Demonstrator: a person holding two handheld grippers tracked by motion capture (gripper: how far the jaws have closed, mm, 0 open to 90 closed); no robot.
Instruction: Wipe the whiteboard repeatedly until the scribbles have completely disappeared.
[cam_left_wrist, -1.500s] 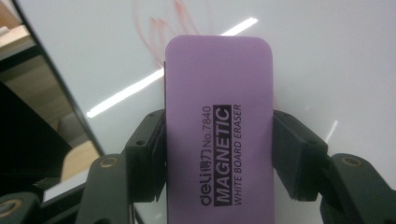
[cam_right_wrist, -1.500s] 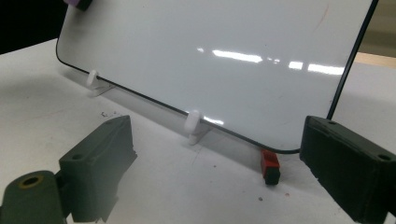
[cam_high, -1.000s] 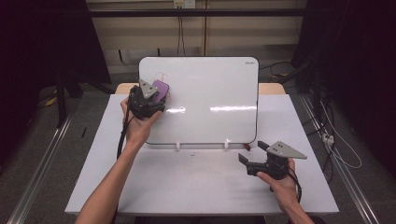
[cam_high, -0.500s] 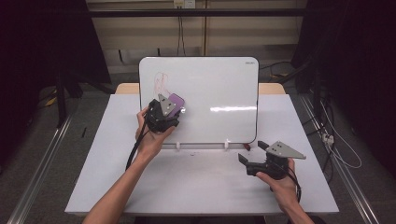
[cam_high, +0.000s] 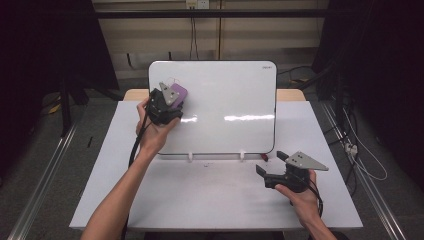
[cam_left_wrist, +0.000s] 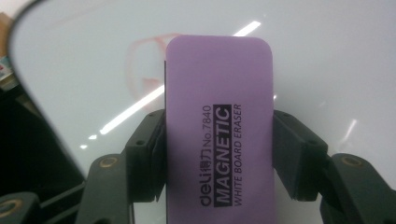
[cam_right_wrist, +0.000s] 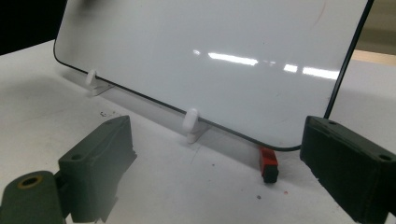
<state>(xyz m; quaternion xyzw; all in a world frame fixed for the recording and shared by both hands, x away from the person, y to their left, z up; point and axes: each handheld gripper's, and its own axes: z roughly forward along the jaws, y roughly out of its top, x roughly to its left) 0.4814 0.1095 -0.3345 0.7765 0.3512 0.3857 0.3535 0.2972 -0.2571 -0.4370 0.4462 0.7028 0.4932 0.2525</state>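
A whiteboard (cam_high: 225, 107) leans on white clips at the back of the table. My left gripper (cam_high: 172, 97) is shut on a purple magnetic whiteboard eraser (cam_high: 178, 93) and holds it against the board's upper left area. In the left gripper view the eraser (cam_left_wrist: 218, 130) sits between both jaws, with faint red pen marks (cam_left_wrist: 147, 70) on the board just behind it. My right gripper (cam_high: 270, 167) rests open on the table in front of the board's right corner, empty (cam_right_wrist: 215, 163).
A small red and black marker cap (cam_right_wrist: 268, 165) lies under the board's lower right corner. Two white support clips (cam_right_wrist: 191, 123) hold the board's bottom edge. The white table (cam_high: 200, 200) is bare in front of the board. Dark floor and cables surround the table.
My left gripper with the eraser moved down and right across the board, then back up to the upper left. The right gripper stayed still.
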